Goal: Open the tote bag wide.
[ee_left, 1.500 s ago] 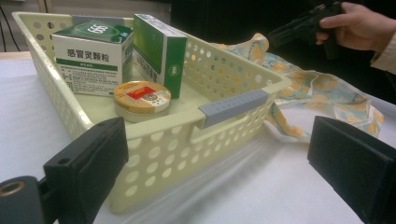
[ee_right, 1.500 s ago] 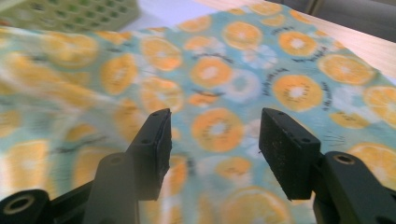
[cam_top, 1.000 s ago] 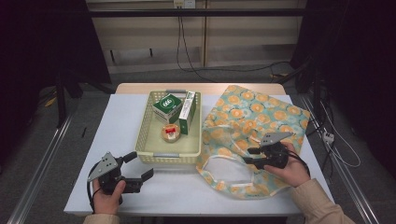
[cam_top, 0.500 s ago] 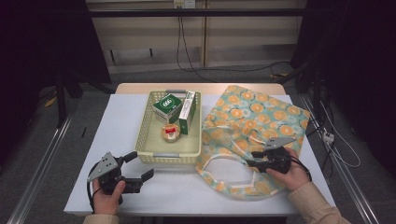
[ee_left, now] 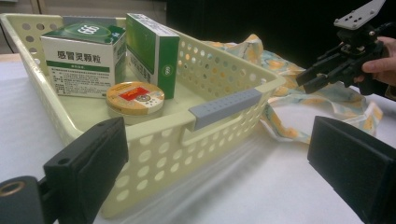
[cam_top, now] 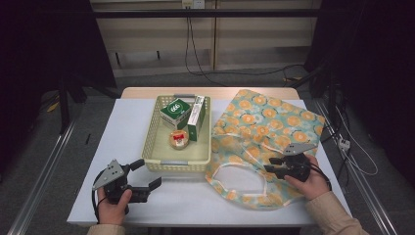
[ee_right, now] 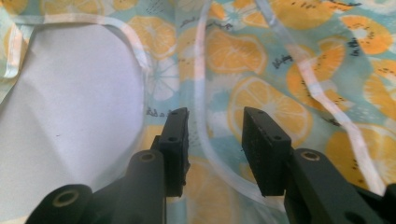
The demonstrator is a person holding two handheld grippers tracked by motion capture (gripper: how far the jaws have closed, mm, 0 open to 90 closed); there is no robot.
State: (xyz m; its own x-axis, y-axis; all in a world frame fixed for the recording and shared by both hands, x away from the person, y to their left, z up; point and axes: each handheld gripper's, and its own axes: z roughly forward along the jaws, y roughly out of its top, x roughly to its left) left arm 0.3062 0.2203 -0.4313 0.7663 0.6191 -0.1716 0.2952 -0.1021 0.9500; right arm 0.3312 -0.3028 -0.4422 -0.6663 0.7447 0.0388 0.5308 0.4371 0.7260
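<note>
Since a second ago, our right gripper (cam_top: 272,165) has slid a little toward us along the orange-print bag (cam_top: 266,125), and its jaws have just been closing; they now stand partly apart with a pale handle strap (ee_right: 204,135) of the bag running between them, the pads not pressing on it. Our left gripper (cam_top: 147,174) has kept its place at the near left of the table, jaws wide apart with nothing between them, just in front of the yellow basket (cam_top: 152,142). We see the bag lying flat on the right half of the white table (cam_top: 127,122), its looped handles at the near end, touching the basket's right side. Inside the basket stand a green-and-white box (cam_top: 175,111), a taller green carton (cam_top: 196,116) and a round tin (cam_top: 178,139). Beyond the table we see a dim room, a grey floor (cam_top: 58,161) and cables (cam_top: 195,54) hanging against a pale wall panel.
</note>
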